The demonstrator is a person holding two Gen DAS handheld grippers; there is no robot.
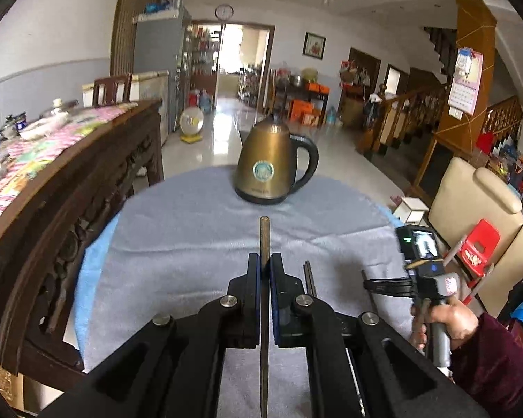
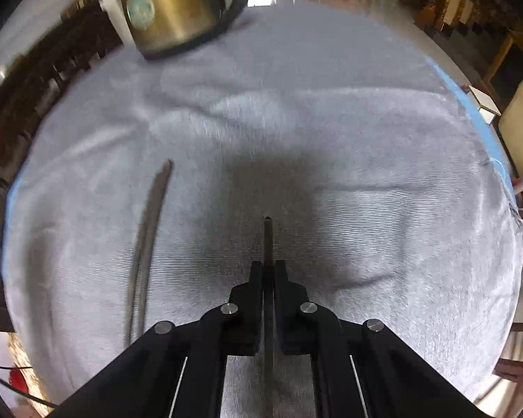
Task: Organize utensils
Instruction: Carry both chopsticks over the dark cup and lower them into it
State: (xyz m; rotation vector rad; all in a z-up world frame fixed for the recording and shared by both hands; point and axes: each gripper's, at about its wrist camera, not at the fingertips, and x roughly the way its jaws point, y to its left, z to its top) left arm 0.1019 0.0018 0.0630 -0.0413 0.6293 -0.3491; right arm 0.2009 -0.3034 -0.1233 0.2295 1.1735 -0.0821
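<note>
Left gripper [image 1: 265,261] is clamped on a brass-coloured chopstick [image 1: 264,240]; the stick runs straight through betw. the two pads, its blunt end poking out ahead toward the kettle [image 1: 273,163] and its thin end trailing back under the camera. Held level-ish above the grey cloth [image 1: 191,230], not touching it as far as I can tell.

Right gripper [image 2: 269,268] is pinched on a second, darker chopstick [image 2: 267,240], same way: rod centred betw. the pads, tip sticking out front over the cloth, a shadow on the fabric beneath. In the left wrist view that gripper's black fingers [image 1: 387,285] show at the right, w/ the person's right hand [image 1: 449,324] wrapped round the handle.

A pair of chopsticks [image 2: 150,237] lies on the cloth left of the right gripper, side by side, pointing roughly toward the kettle; blurred, so can't tell if they touch each other. In the left wrist view these sit just right of the left gripper's right finger.

Kettle stands upright at the far edge of the cloth-covered round table, handle to the right, well apart from both grippers. Carved wooden table [image 1: 87,188] w/ a checked cover stands alongside at left.
</note>
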